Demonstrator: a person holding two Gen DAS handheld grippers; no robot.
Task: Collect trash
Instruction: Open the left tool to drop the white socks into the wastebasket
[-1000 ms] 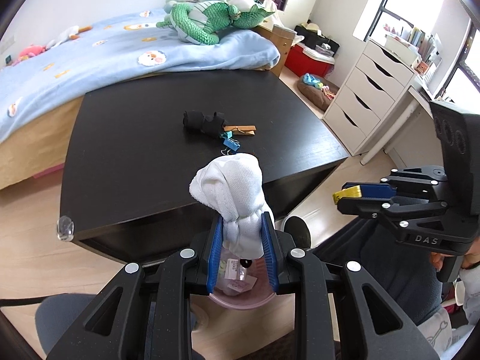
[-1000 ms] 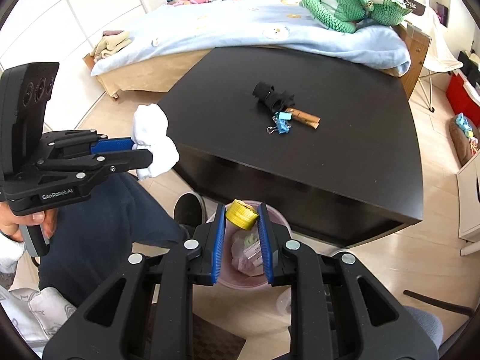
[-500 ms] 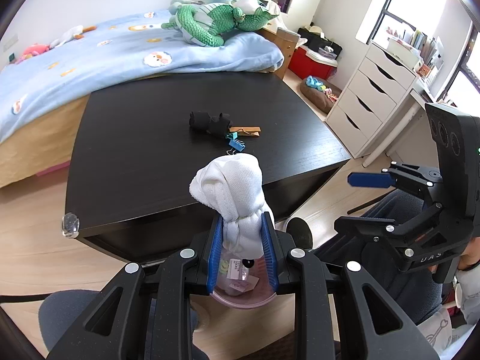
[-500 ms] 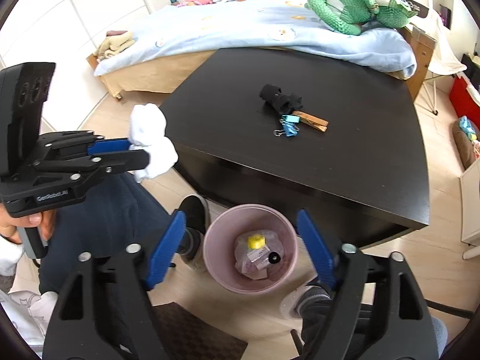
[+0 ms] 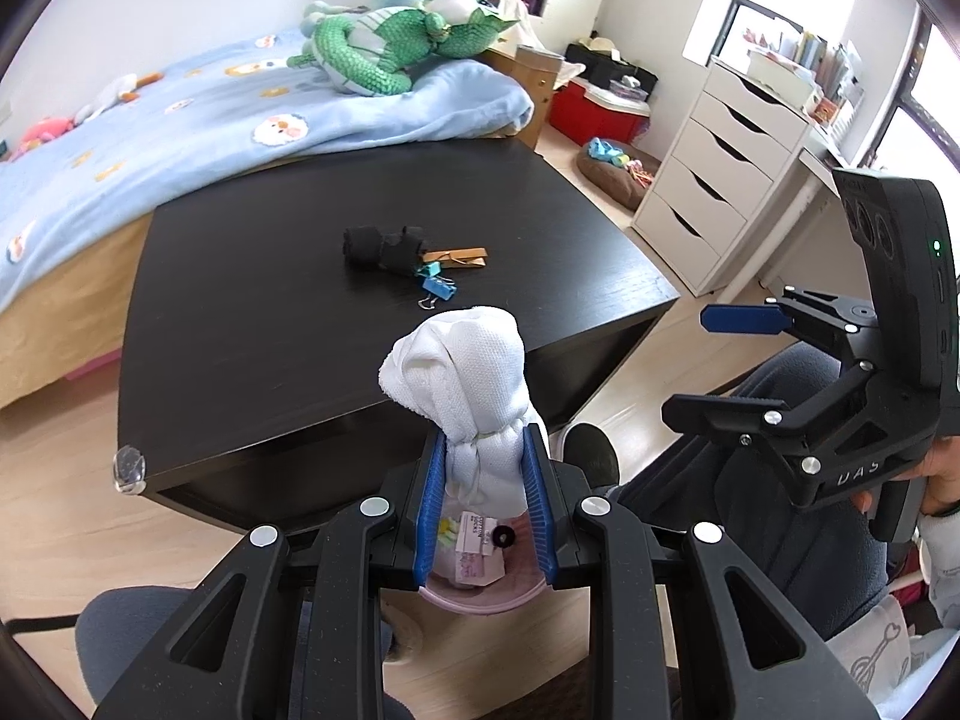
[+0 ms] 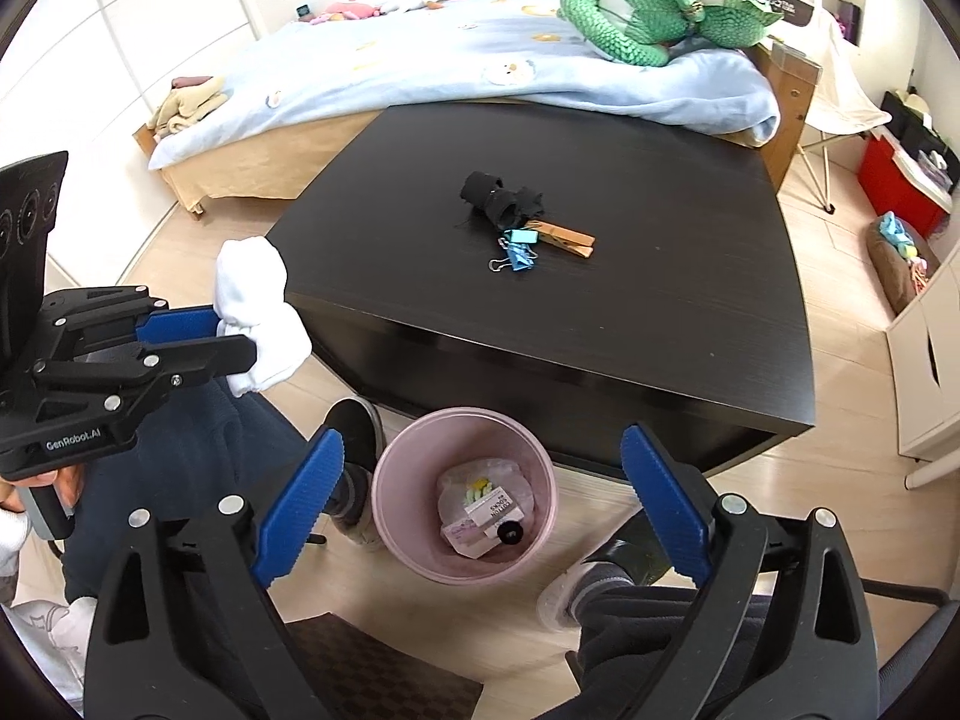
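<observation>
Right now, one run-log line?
left gripper: shut on white sock | right gripper: open above pink bin | table: clips remain

A bunched white sock [image 5: 465,384] is upright above the pink wastebasket [image 6: 414,546], which holds a labelled packet, possibly a sock wrapper, on the floor.

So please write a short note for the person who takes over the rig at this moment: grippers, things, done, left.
Left gripper: shut on the white sock bundle, beside the pink bin, not over it in the right wrist view.
Right gripper: open, nothing in it, above the bin.
Done: bin already holds a small carton, wrapper and yellow piece.
Left: drop the bundle in the bin. On the black table remain a black sock, blue binder clips and a wooden clothespin.
</observation>
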